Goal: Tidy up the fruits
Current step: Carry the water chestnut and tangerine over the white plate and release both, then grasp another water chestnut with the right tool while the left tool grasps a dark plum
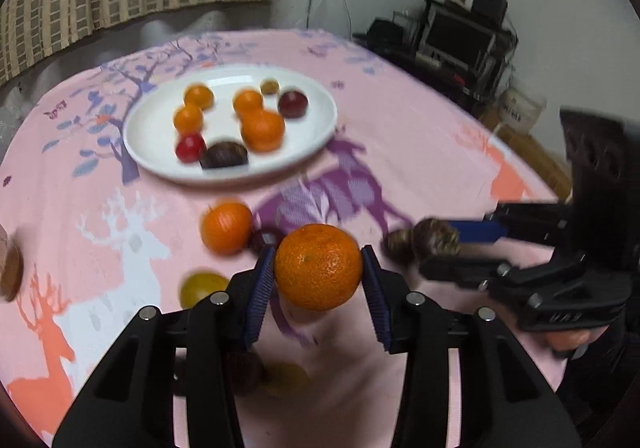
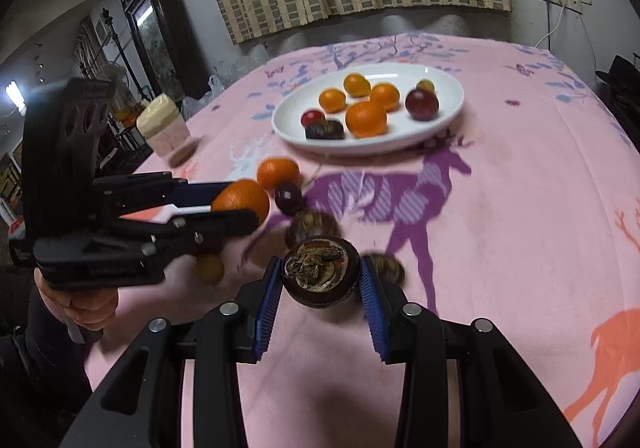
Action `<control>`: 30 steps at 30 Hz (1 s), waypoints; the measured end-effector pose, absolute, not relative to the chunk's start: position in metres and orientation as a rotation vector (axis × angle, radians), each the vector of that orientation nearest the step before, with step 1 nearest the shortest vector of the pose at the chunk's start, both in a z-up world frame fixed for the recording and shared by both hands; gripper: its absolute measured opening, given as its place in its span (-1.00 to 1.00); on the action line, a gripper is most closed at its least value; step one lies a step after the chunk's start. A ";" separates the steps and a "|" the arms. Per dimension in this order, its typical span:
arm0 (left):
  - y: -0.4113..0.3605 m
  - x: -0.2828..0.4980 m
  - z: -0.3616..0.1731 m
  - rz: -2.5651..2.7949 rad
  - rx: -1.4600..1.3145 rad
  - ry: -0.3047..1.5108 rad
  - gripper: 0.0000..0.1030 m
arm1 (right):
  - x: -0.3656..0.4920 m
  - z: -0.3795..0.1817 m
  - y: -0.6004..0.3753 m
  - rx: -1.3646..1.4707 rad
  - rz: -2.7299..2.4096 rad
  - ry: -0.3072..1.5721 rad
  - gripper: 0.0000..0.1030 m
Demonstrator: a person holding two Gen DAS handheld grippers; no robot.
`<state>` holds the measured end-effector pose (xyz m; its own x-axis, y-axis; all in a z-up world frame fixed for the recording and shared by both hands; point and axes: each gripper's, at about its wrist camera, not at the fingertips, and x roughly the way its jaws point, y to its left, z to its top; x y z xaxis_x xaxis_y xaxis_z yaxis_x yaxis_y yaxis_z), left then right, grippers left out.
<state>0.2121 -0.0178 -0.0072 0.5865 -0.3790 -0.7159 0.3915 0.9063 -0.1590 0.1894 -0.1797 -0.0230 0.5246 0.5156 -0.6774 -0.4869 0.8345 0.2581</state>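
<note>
A: Left gripper (image 1: pixel 319 268) — blue pads pinched on an orange (image 1: pixel 318 266), jaws narrowed to the fruit's width, fruit lifted clear of the cloth. Right gripper (image 2: pixel 320 275) clamped on a dark brown round fruit (image 2: pixel 319 274), husk end up, also off the table.

B: Risks?

A: Both fruits are round and held only at their sides. My guess: a quick swing or a tilt lets one roll out. The two grippers sit close together — they could knock each other on the way to the white plate (image 1: pixel 168 164).

B: And around them?

A: The plate already holds several oranges, red and dark fruits; free space looks tight. Loose on the pink tablecloth (image 2: pixel 520 168): another orange (image 1: pixel 227 227), a dark plum (image 2: pixel 288 198), a yellowish fruit (image 1: pixel 203 289), all lying between grippers and plate. A jar (image 2: pixel 166 130) stands off to the side.
</note>
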 end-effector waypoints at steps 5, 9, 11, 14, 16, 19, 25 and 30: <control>0.004 0.265 0.026 -0.353 -0.046 0.759 -0.17 | 0.237 0.010 -0.177 0.098 0.545 0.725 -0.23; 0.023 0.320 0.019 -0.260 -0.079 0.780 -0.17 | 0.294 0.012 -0.171 0.122 0.466 0.712 -0.23; 0.035 0.344 0.007 -0.229 -0.119 0.823 -0.17 | 0.320 0.004 -0.168 0.122 0.427 0.727 -0.23; 0.042 0.363 -0.007 -0.191 -0.128 0.859 -0.17 | 0.346 -0.007 -0.164 0.147 0.414 0.757 -0.23; 0.044 0.369 -0.012 -0.181 -0.126 0.874 -0.16 | 0.356 -0.010 -0.158 0.124 0.405 0.764 -0.22; 0.043 0.363 -0.005 -0.173 -0.119 0.847 0.30 | 0.356 -0.010 -0.156 0.116 0.405 0.764 -0.04; 0.045 0.322 0.035 -0.131 -0.102 0.692 0.90 | 0.322 0.006 -0.162 0.083 0.448 0.723 0.09; 0.051 0.280 0.029 -0.093 -0.138 0.677 0.90 | 0.284 -0.002 -0.157 0.042 0.527 0.766 0.12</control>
